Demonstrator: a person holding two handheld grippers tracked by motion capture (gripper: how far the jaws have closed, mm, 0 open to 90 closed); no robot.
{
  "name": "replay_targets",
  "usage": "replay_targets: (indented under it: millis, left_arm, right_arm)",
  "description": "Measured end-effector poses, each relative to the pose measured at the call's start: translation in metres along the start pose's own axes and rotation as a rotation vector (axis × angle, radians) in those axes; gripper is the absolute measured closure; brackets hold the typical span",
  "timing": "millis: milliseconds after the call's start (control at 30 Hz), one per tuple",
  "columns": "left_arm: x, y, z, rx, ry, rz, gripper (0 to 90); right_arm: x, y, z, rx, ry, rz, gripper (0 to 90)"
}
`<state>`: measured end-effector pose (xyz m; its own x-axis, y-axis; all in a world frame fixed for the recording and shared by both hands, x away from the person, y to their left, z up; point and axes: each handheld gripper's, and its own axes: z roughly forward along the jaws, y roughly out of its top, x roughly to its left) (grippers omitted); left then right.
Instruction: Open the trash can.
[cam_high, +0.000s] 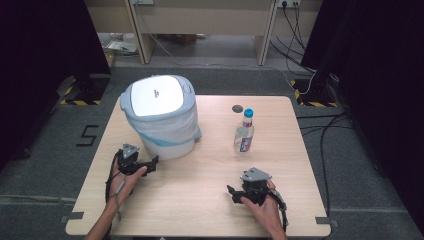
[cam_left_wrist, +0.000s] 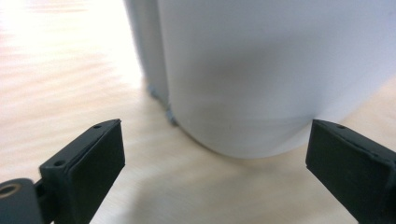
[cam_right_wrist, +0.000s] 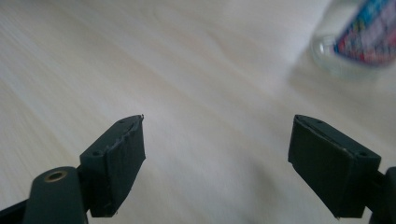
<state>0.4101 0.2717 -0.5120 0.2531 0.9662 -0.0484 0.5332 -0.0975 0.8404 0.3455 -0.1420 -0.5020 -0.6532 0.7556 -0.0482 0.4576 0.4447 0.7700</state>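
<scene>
The desk is seen first, a pale wooden top carrying everything. Toward its far left corner the white bin is stood upright, its grey-rimmed lid closed and a plastic liner showing beneath the rim. Nearer the middle of the far edge, well apart from the bin, a clear water bottle with a blue cap is stood upright, and a small dark round spot is seen just beyond it. Now the tools: the left gripper is held at the bin's near side, close by its base; in the left gripper view the jaws are spread wide, nothing between them, the bin's wall looming just ahead. The right gripper is held near the desk's near edge, jaws likewise released and empty, with the bottle's base glimpsed ahead in the right gripper view.
</scene>
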Motion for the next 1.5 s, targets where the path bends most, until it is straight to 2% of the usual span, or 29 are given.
replay_targets:
  millis: [33, 133, 167, 233, 267, 333, 433, 533, 633, 700, 800, 900, 933, 1000, 1067, 1133, 1233, 1300, 1400, 1500]
  left_arm:
    - [0.004, 0.003, 0.004, -0.003, 0.019, -0.006, 4.2]
    - [0.01, 0.005, 0.008, -0.008, 0.026, -0.03, 10.8]
    - [0.01, 0.003, 0.007, -0.009, 0.022, -0.025, 16.3]
    - [0.006, -0.004, 0.006, 0.014, 0.011, -0.003, 13.5]
    - [0.005, -0.007, 0.006, 0.039, -0.002, 0.005, 16.0]
    - [0.001, -0.011, 0.001, 0.035, -0.017, 0.015, 15.1]
    - [-0.005, -0.016, -0.005, 0.072, -0.039, 0.034, 15.0]
    - [-0.008, -0.019, -0.008, 0.098, -0.051, 0.05, 15.2]
    - [-0.009, -0.018, -0.007, 0.119, -0.045, 0.05, 15.4]
    - [-0.008, -0.018, -0.006, 0.128, -0.043, 0.048, 15.4]
    - [-0.009, -0.018, -0.004, 0.138, -0.042, 0.049, 15.5]
    - [-0.01, -0.018, -0.004, 0.147, -0.039, 0.063, 15.6]
    - [-0.01, -0.018, -0.004, 0.148, -0.04, 0.064, 15.6]
    - [-0.01, -0.018, -0.004, 0.148, -0.041, 0.061, 15.7]
    - [-0.009, -0.018, -0.004, 0.143, -0.047, 0.054, 15.7]
    - [-0.007, -0.018, -0.005, 0.141, -0.056, 0.049, 15.8]
    - [-0.006, -0.018, -0.005, 0.136, -0.067, 0.038, 16.0]
    - [-0.005, -0.018, -0.005, 0.131, -0.076, 0.025, 16.0]
    - [-0.003, -0.017, -0.006, 0.109, -0.087, 0.005, 16.3]
    - [-0.003, -0.016, -0.005, 0.08, -0.082, 0.006, 16.4]
  right_arm:
    - [0.002, 0.006, 0.002, -0.013, 0.003, -0.013, 19.5]
    - [0.008, 0.035, 0.016, -0.061, 0.023, -0.047, 21.2]
    - [0.009, 0.043, 0.021, -0.069, 0.033, -0.052, 22.2]
    - [0.011, 0.061, 0.038, -0.069, 0.039, -0.061, 23.4]
    - [0.012, 0.07, 0.049, -0.069, 0.034, -0.06, 25.0]
    - [0.011, 0.087, 0.069, -0.067, 0.029, -0.037, 27.3]
    - [0.008, 0.104, 0.09, -0.074, 0.031, -0.029, 28.3]
    - [0.003, 0.122, 0.112, -0.074, -0.024, -0.01, 29.9]
    - [-0.003, 0.133, 0.126, -0.075, -0.073, 0.015, 30.1]
    - [-0.01, 0.137, 0.134, -0.091, -0.108, 0.051, 30.1]
    - [-0.02, 0.143, 0.146, -0.082, -0.127, 0.079, 29.8]
    - [-0.025, 0.149, 0.158, -0.059, -0.123, 0.105, 29.5]
    - [-0.026, 0.152, 0.163, -0.056, -0.127, 0.098, 29.4]
    - [-0.028, 0.155, 0.171, -0.04, -0.133, 0.096, 29.3]
    - [-0.031, 0.154, 0.179, -0.032, -0.142, 0.118, 28.8]
    - [-0.034, 0.152, 0.181, -0.051, -0.125, 0.131, 28.5]
    - [-0.033, 0.149, 0.181, -0.065, -0.129, 0.129, 29.2]
    - [-0.031, 0.148, 0.18, -0.052, -0.136, 0.137, 30.4]
    - [-0.021, 0.145, 0.177, -0.056, -0.182, 0.127, 31.5]
    - [-0.012, 0.143, 0.172, -0.048, -0.224, 0.115, 32.8]
